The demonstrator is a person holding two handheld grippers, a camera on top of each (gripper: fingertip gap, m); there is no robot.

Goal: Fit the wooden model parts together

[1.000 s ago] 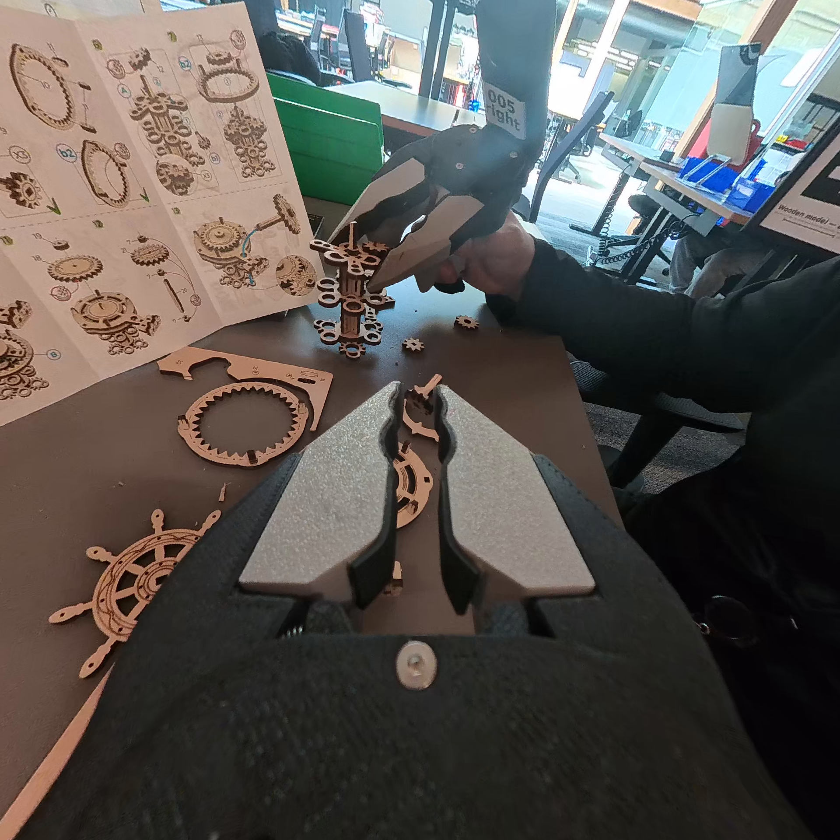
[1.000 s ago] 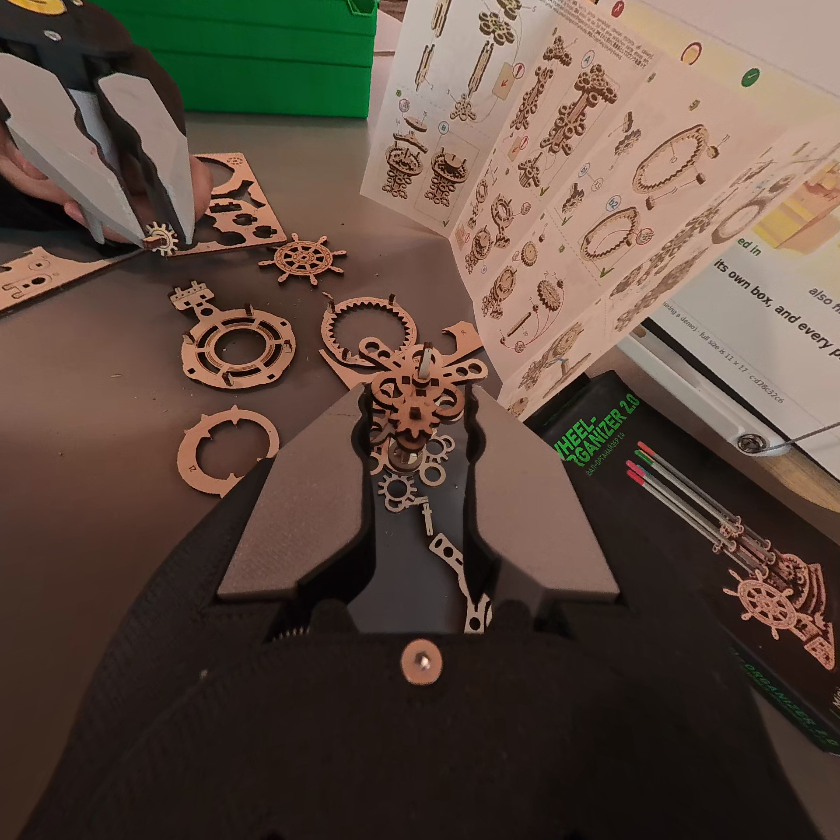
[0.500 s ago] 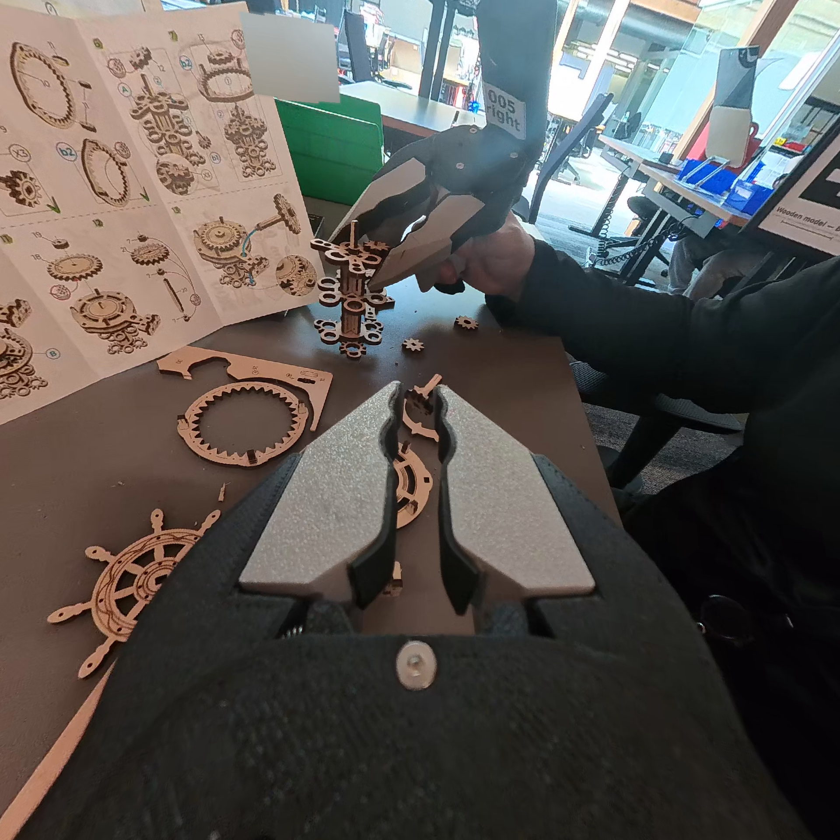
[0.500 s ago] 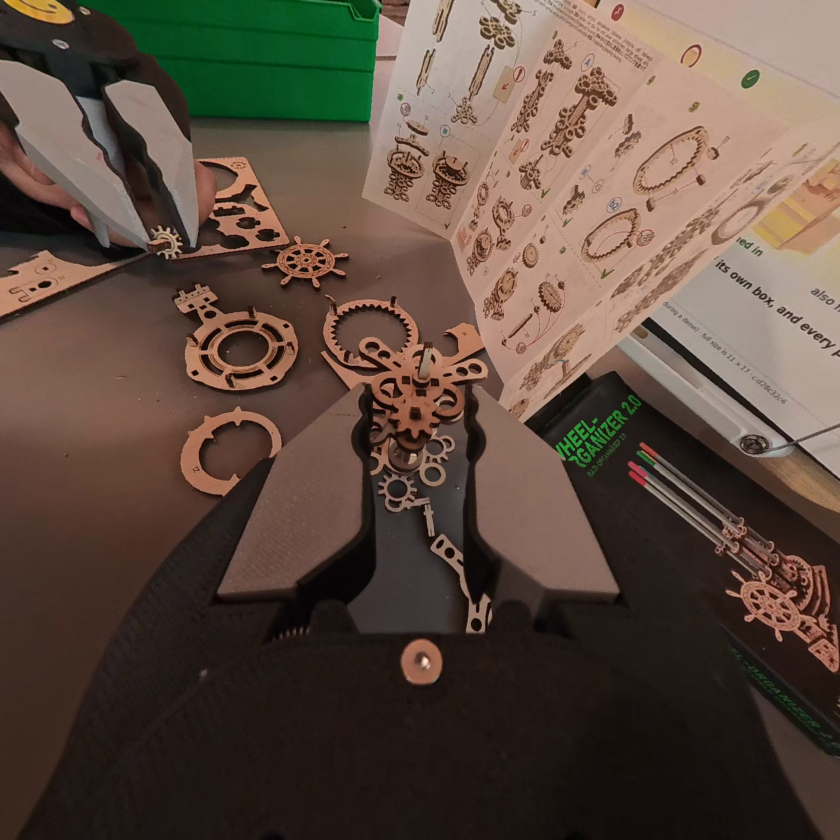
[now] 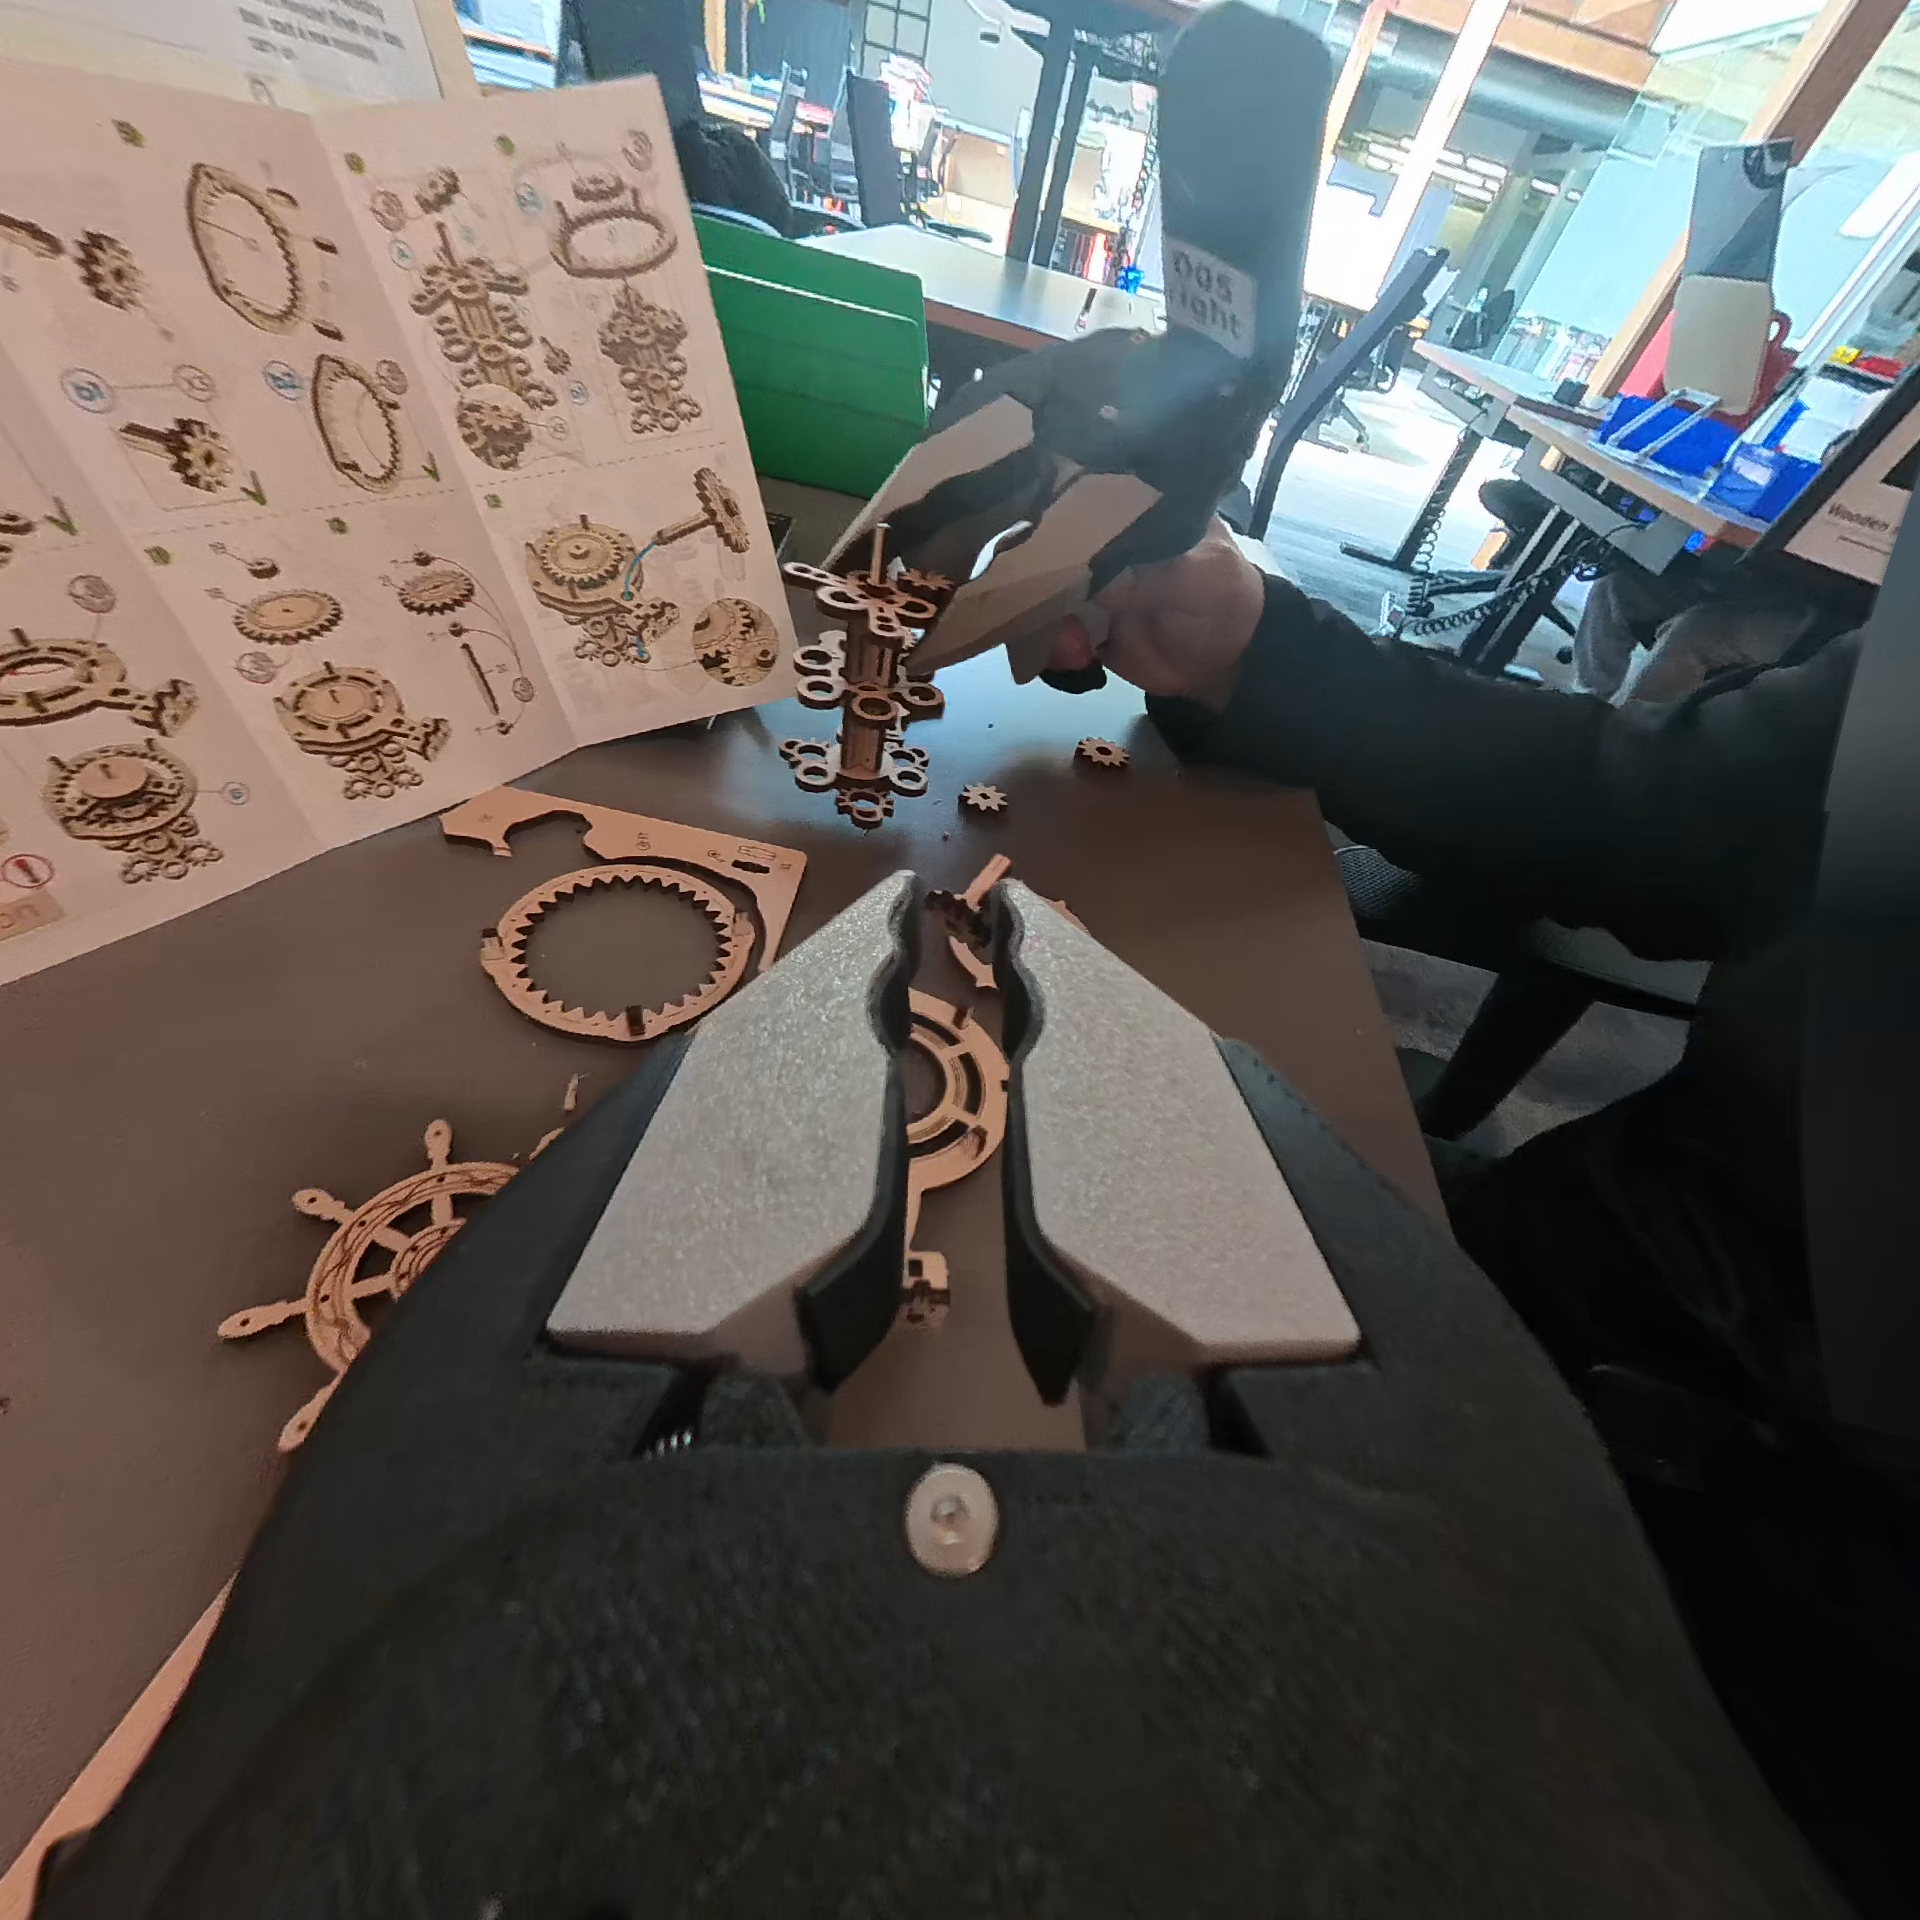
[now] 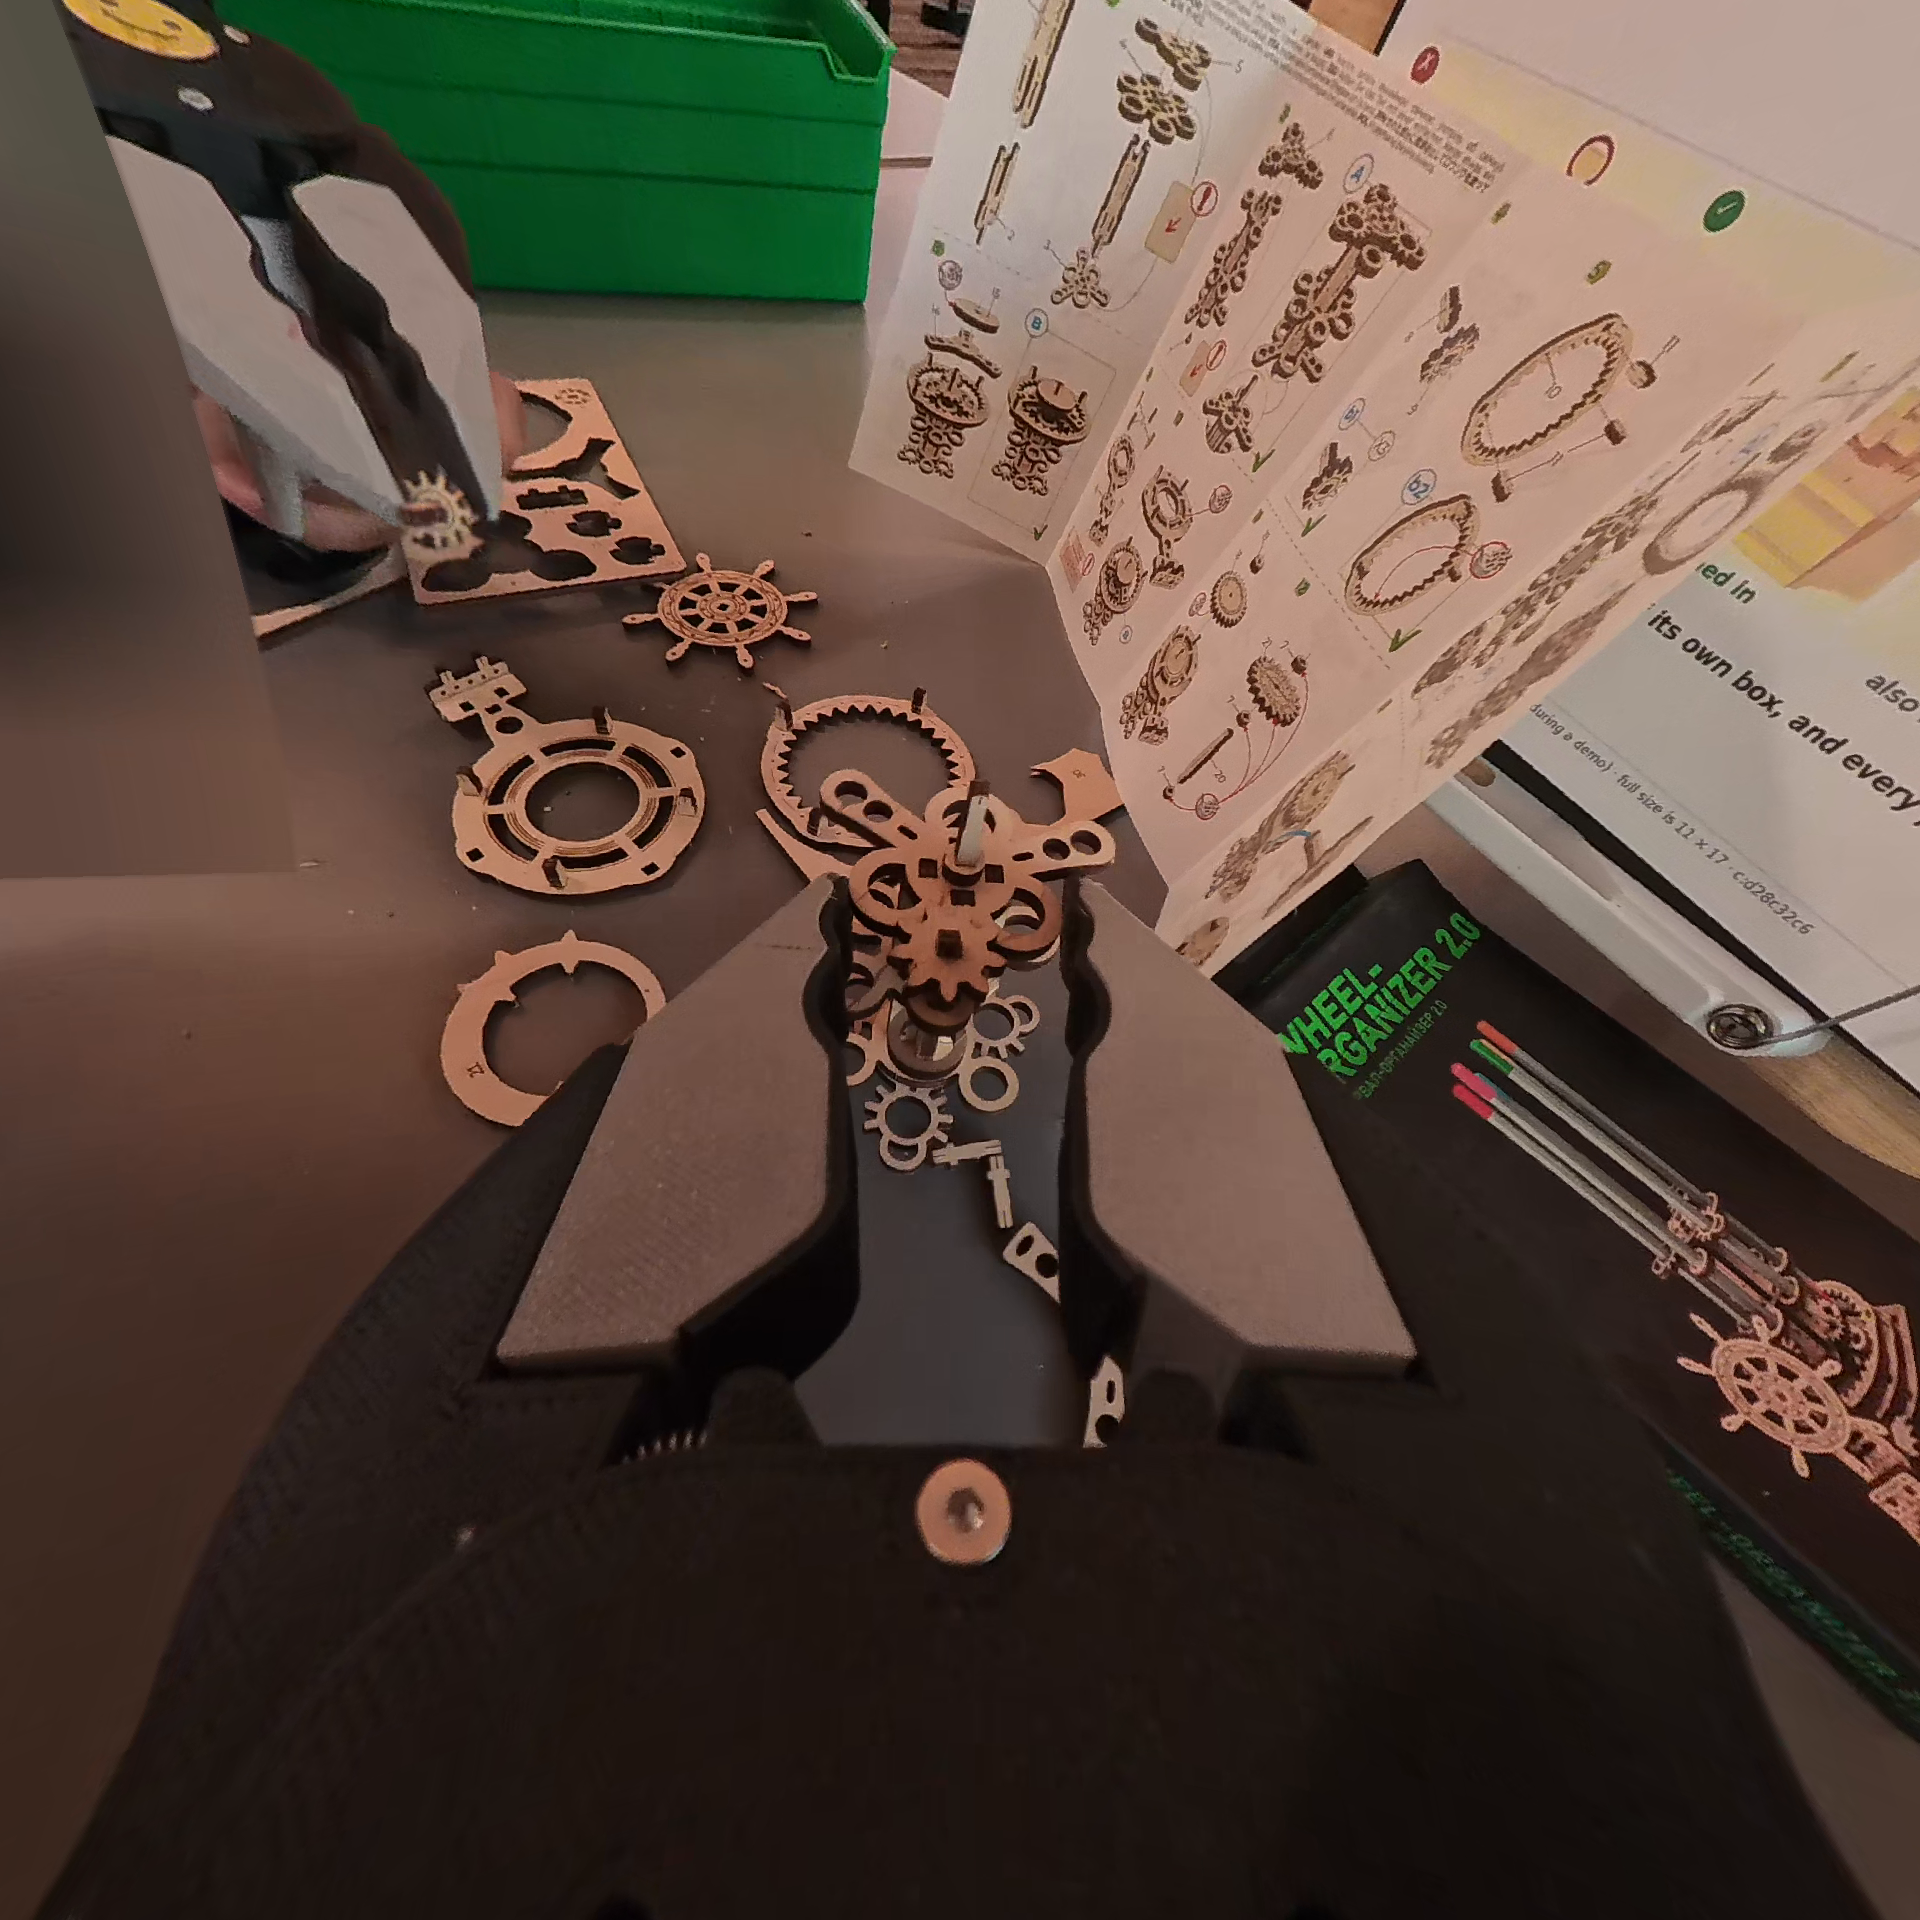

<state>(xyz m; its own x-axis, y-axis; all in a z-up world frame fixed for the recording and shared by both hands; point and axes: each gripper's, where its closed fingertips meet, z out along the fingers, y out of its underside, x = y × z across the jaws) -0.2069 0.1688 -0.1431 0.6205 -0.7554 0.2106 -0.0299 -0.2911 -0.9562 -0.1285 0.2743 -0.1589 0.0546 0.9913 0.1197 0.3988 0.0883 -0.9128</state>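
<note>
1. Leftmost in the right wrist view, at 10 o'clock, the left gripper [image 6: 442, 509] pinches a small gear [image 6: 436, 507] at its fingertips, just above a cut-out sheet [image 6: 582, 520] lying on the table [image 6: 156, 1039].
2. Next, at 9 o'clock, a round base plate [image 6: 577, 800] with upright tabs lies flat; below it, at 8 o'clock, sits a thin ring [image 6: 540, 1039].
3. A ship's wheel [image 6: 722, 608] lies at 11 o'clock, apart from the plate.
4. A toothed ring [image 6: 868, 758] lies flat just beyond the right gripper's tips.
5. At centre, the right gripper [image 6: 951, 935] is closed on the tiered stack [image 6: 951, 914]; its fingers [image 6: 727, 1143] press the column's sides, and a metal pin [image 6: 971, 826] sticks out of the top.
6. Between the fingers, loose small parts [image 6: 992, 1184] lie on the table under the stack.
7. At 1 o'clock the folded instruction sheet [image 6: 1299, 416] stands upright; green trays [image 6: 644, 156] sit behind at 12.
8. At 3 to 4 o'clock a black box [image 6: 1558, 1195] lies flat.
9. Seen from the left wrist view, the stack [image 5: 868, 686] stands upright with its foot at the table, the right gripper [image 5: 914, 623] gripping its upper tiers; two tiny gears [image 5: 982, 798] lie just beside it at 1 o'clock, and the person's hand [image 5: 1164, 623] holds the handle.
</note>
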